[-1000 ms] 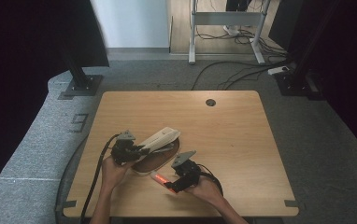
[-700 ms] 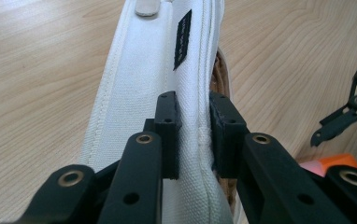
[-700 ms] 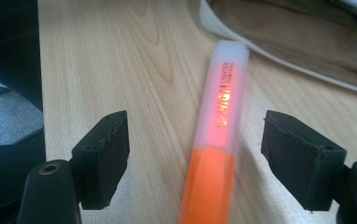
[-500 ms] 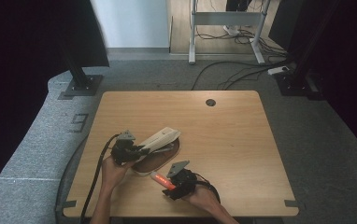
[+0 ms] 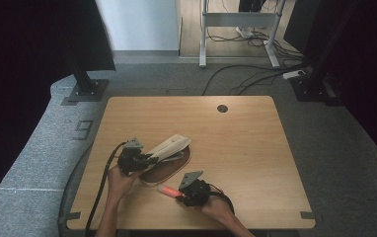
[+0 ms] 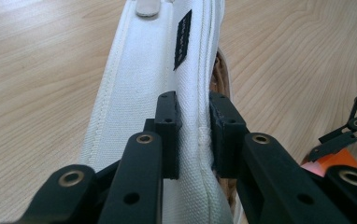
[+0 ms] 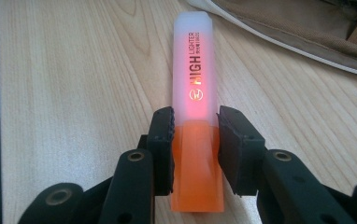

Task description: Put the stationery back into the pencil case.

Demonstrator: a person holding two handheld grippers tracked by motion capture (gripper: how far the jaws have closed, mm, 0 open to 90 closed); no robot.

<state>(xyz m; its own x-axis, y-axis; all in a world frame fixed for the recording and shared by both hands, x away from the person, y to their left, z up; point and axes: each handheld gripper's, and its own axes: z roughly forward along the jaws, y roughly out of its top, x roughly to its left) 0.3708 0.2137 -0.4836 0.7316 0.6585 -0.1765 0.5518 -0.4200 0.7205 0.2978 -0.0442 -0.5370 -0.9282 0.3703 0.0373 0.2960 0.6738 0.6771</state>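
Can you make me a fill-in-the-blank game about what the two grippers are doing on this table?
1. The right gripper has its jaws around an orange ____ with a frosted cap.
2. The left gripper pinches the flap of a ____ fabric pencil case.
3. Both things are over a light ____ table.
4. Printed on the cap are the words ____.

Missing words: highlighter; white; wooden; HIGH LIGHTER

The left black two-jaw gripper (image 5: 147,159) carries a grey three-cornered plate (image 5: 133,143) on top, and a black cable (image 5: 102,185) trails from its rear. The right black two-jaw gripper (image 5: 177,193) bears the same grey plate (image 5: 191,177). Round silvery rivets (image 7: 135,156) pin the black linkage bars behind the ridged rectangular pads (image 7: 163,140). Both forearms are bare, without sleeves.
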